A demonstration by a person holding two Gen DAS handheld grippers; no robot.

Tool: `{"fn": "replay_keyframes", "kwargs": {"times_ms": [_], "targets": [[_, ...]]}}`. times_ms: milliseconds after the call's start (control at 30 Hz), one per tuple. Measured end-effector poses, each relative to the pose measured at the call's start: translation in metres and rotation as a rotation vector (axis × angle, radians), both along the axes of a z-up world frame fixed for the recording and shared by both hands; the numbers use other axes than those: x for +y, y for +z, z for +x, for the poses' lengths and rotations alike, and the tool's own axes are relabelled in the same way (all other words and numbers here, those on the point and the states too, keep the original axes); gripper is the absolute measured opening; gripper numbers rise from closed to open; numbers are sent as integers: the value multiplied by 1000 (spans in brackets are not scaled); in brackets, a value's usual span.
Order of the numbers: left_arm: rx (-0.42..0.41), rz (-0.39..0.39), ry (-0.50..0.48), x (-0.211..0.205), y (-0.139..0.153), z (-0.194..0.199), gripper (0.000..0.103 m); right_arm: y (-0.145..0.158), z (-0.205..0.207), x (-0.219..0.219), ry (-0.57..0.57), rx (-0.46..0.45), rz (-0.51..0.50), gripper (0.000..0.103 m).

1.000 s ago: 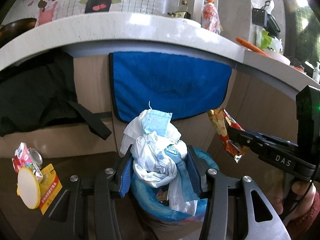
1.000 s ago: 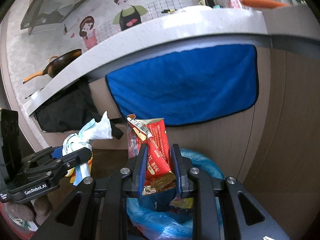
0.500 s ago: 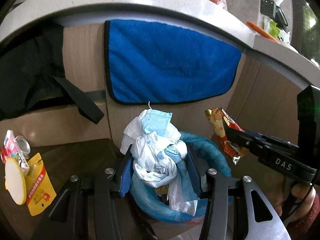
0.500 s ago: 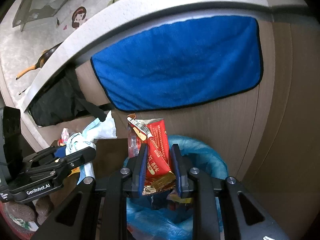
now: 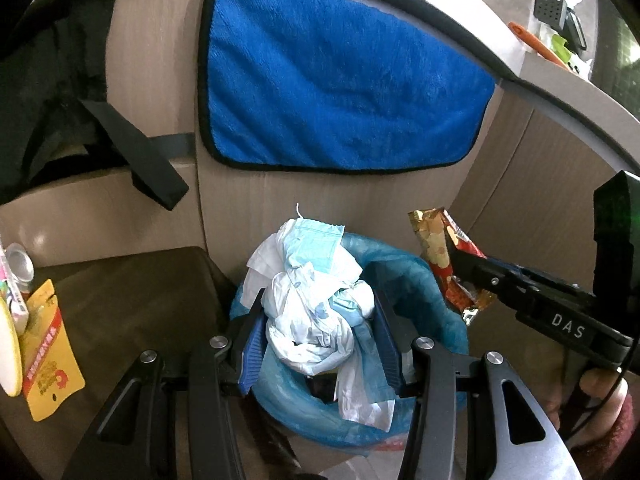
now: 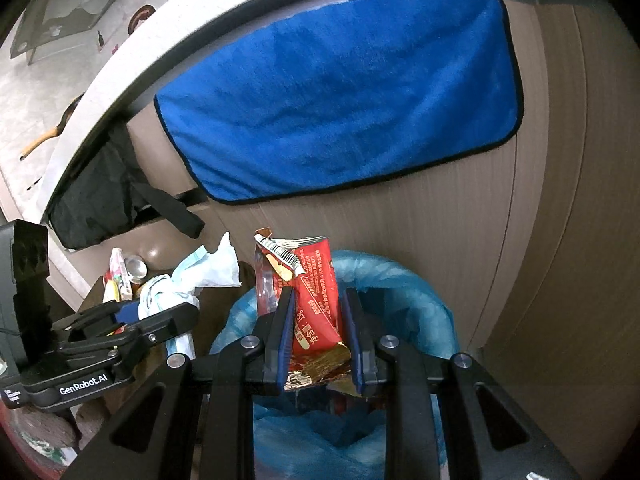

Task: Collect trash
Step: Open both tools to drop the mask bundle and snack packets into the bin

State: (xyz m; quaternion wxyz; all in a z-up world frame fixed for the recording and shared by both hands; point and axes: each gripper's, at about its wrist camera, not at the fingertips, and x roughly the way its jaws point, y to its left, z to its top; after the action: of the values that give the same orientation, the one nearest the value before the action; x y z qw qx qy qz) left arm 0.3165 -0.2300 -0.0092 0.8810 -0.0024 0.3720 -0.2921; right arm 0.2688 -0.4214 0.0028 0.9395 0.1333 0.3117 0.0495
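Both claws hang over the blue-lined trash bin [image 5: 416, 280], loads not yet dropped. The left claw [image 5: 320, 340] is clamped on a crumpled wad of tissues and face mask [image 5: 312, 288]. At its 3 o'clock, the right claw [image 6: 318, 336] pinches a red snack wrapper [image 6: 316, 304]. More litter, a yellow packet [image 5: 48, 352], lies on the brown stool [image 5: 132, 292] at 9 o'clock, still to collect.

blue towel [image 5: 340, 80], red/gold wrapper [image 6: 316, 300], blue bin liner [image 6: 400, 280]
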Motion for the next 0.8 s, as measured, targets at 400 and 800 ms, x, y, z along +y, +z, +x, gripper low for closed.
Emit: {"fn": "replay_keyframes", "kwargs": {"times_ms": [400, 800], "targets": [[39, -96, -51, 5, -5, 10, 59, -13, 2, -6, -4, 34, 18, 44], [4, -144, 25, 47, 18, 5, 78, 1, -15, 6, -27, 19, -34, 53]]}}
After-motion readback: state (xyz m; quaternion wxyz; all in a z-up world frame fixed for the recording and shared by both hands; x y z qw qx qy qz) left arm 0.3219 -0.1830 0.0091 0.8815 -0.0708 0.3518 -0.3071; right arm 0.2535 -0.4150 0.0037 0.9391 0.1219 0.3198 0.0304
